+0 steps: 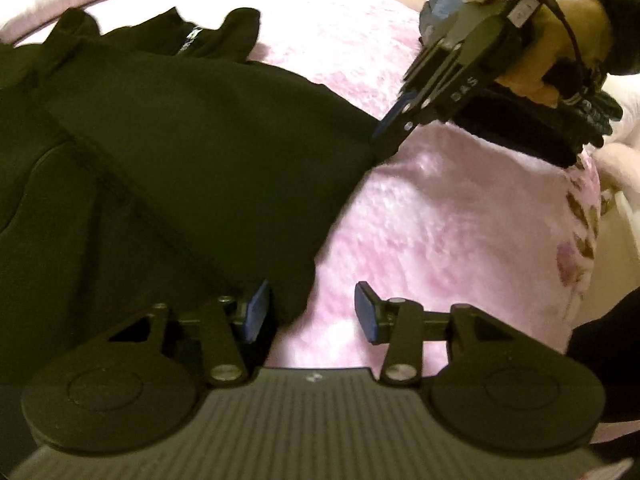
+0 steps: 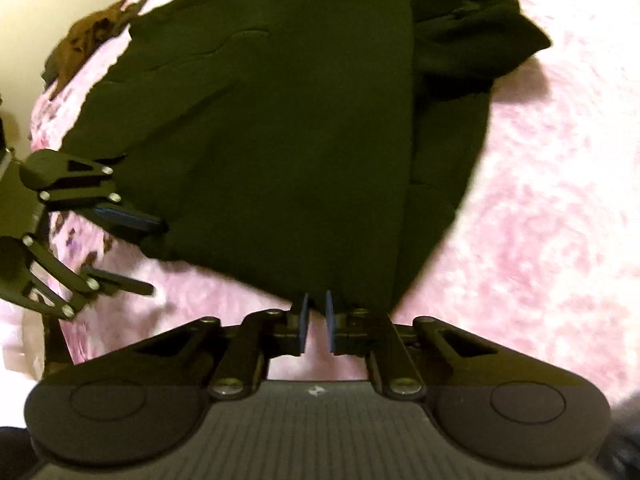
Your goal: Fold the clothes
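On the pink bed (image 2: 540, 208), black garment (image 2: 280, 140) hem lies unclamped between nearly closed right gripper (image 2: 316, 322) fingers; left gripper (image 1: 310, 312) fingers released. Slippage is risked.

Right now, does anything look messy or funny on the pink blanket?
Yes. The black garment isn't folded neatly: its far end is bunched into crumpled lumps on the fuzzy pink blanket, while the near part lies smooth.
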### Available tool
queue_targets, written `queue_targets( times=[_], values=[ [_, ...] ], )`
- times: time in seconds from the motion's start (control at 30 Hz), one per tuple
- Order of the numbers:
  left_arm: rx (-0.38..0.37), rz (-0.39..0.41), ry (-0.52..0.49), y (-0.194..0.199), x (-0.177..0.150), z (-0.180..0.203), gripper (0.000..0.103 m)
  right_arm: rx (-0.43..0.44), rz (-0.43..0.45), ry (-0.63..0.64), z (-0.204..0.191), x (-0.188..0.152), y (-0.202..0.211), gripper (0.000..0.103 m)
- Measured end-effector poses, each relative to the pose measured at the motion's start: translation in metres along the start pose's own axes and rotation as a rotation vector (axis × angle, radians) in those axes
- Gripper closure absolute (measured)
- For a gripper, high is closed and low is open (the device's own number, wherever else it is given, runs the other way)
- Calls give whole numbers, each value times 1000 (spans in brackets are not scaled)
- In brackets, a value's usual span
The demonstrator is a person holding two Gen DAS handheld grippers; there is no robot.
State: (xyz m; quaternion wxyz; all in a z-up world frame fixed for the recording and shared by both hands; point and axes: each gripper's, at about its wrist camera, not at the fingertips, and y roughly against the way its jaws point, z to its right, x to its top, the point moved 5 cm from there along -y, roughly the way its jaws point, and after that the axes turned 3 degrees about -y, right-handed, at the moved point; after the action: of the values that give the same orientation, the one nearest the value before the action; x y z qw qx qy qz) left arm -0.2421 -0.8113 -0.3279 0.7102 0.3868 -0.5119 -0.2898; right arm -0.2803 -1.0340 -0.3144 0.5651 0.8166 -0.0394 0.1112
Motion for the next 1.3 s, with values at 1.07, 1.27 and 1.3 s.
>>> queue_targets(
  times=[1.07,1.27,1.3],
  values=[
    [167,222,161,292,-22,-326,1,-200,293,-485,-256,77,34,15],
    [178,267,250,309,29,-409,1,-172,325,-427,-295,99,15,15],
    [186,264,266,310,37,-421,1,-165,337,-441,-296,102,11,15]
  ],
)
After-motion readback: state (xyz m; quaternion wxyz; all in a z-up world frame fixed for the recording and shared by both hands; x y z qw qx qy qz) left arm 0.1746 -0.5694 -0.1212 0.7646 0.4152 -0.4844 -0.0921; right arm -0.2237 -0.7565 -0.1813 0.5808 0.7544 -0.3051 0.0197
